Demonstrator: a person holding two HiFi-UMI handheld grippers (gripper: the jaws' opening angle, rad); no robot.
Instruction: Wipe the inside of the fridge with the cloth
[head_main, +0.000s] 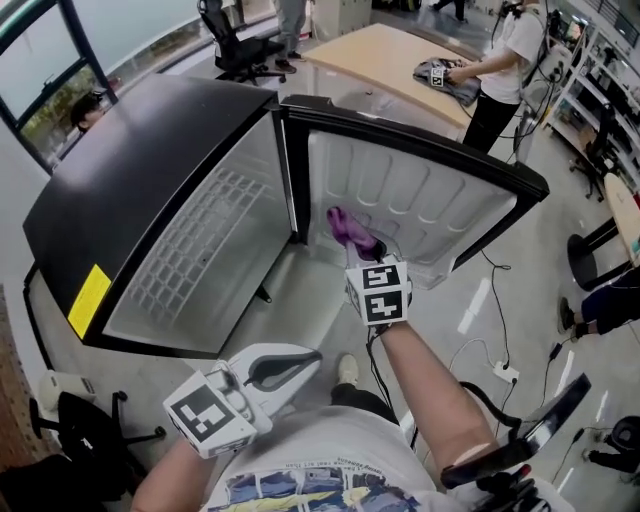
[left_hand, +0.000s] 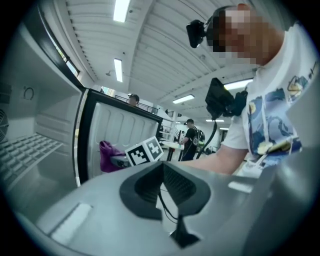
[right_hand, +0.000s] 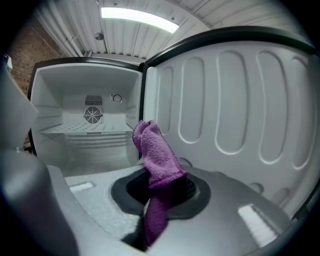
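Wiping looks barely started: right tool (head_main: 372, 250) pinches cloth (head_main: 345, 224) by the fridge (head_main: 215, 240) door (head_main: 430, 195), left tool (head_main: 300, 362) closed, empty.

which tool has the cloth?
The right tool, shut on the purple cloth by the open fridge door; the left tool is shut and empty.
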